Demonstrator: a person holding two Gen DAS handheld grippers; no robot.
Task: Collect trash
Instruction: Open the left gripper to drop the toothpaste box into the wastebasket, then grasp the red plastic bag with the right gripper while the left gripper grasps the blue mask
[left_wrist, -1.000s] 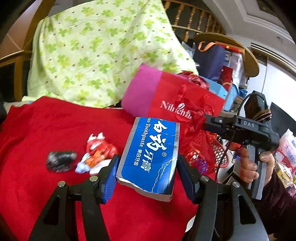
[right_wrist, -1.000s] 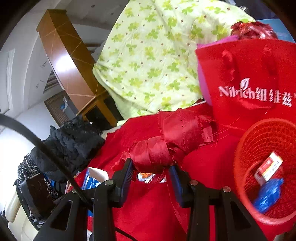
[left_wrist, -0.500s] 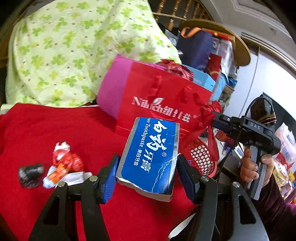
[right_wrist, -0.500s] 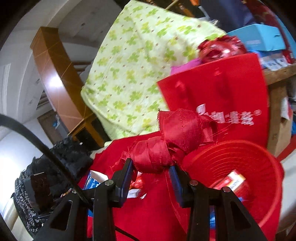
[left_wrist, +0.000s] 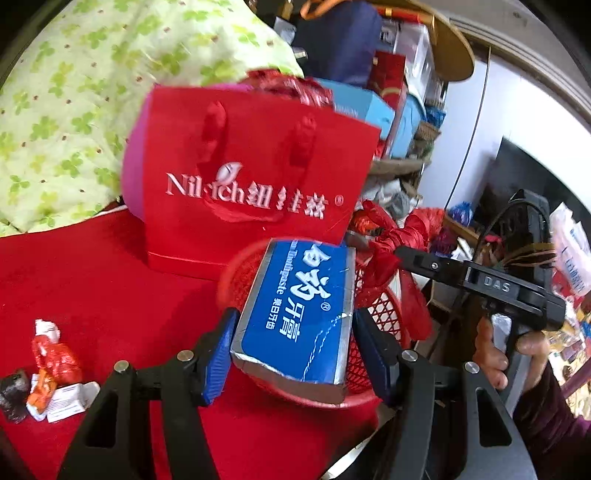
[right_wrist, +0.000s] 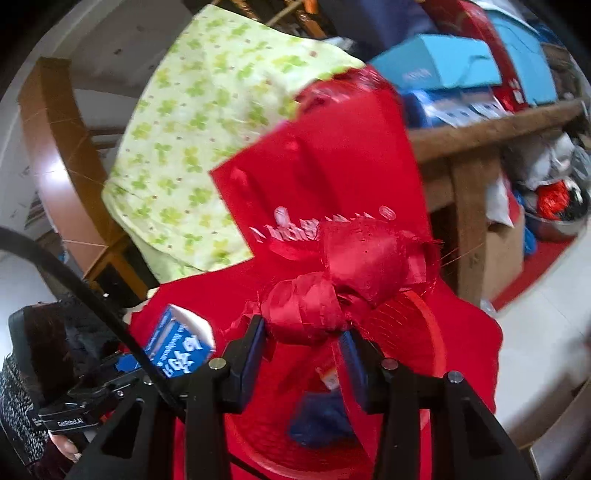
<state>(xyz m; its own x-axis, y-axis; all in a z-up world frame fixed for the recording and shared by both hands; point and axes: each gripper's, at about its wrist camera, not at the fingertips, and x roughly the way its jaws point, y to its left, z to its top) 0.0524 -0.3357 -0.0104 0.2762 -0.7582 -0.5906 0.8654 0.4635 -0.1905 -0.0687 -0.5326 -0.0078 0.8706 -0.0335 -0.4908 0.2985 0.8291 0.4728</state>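
My left gripper (left_wrist: 295, 350) is shut on a blue toothpaste box (left_wrist: 299, 310) and holds it over the near rim of a red mesh basket (left_wrist: 384, 317). My right gripper (right_wrist: 306, 343) is shut on a crumpled red ribbon (right_wrist: 354, 277), held above the same basket (right_wrist: 424, 325), which holds a small red-and-white pack (right_wrist: 328, 376) and a blue wrapper (right_wrist: 321, 417). The right gripper with its ribbon (left_wrist: 399, 240) shows in the left wrist view, just right of the box. The box (right_wrist: 177, 347) shows at lower left in the right wrist view.
A red gift bag (left_wrist: 251, 184) stands just behind the basket on the red cloth (left_wrist: 92, 277). Crumpled wrappers (left_wrist: 51, 373) and a dark lump (left_wrist: 13, 391) lie at the cloth's left. A green clover blanket (left_wrist: 92, 92) hangs behind. Cluttered shelves (right_wrist: 461, 66) stand to the right.
Both grippers have moved right toward the basket. The toothpaste box now hangs over the basket's rim and the ribbon is above it. The wrappers have slid to the far left of the view.
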